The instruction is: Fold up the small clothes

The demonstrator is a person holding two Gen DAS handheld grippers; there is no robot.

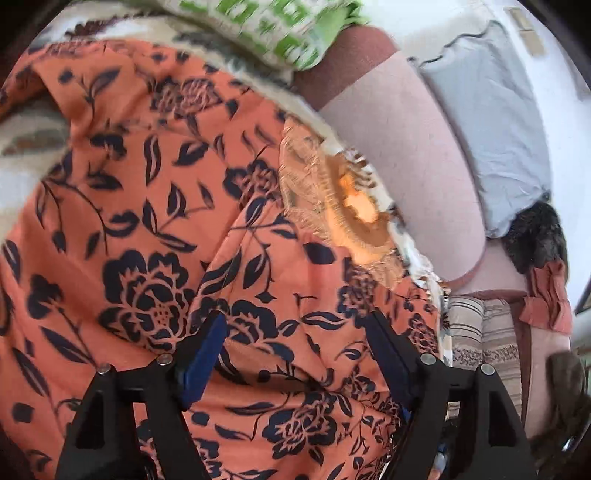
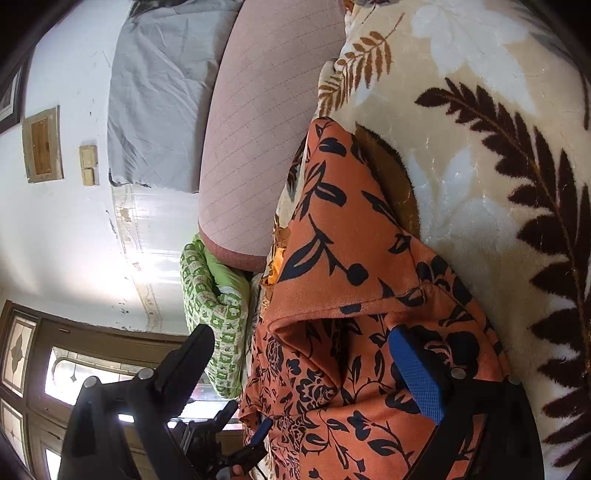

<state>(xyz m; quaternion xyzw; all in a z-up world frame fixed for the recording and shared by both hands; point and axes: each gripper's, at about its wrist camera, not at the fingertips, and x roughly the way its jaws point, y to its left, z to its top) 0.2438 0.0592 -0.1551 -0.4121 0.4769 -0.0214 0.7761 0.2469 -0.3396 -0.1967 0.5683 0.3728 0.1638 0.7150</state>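
Softly creased orange floral garment [image 1: 155, 206] drapes plush leaf-patterned blanket [image 2: 480, 155].

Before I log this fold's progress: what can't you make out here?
- Orange floral garment: outline cut off by the left wrist view's edges, so its type is unclear.
- Its underside: hidden in both views against the leaf-print blanket.
- Green patterned cloth: smeared by motion blur.

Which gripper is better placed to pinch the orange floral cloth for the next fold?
Probably the left gripper: its open fingers point down onto the orange floral cloth. The right gripper straddles the cloth's edge, one finger off it.
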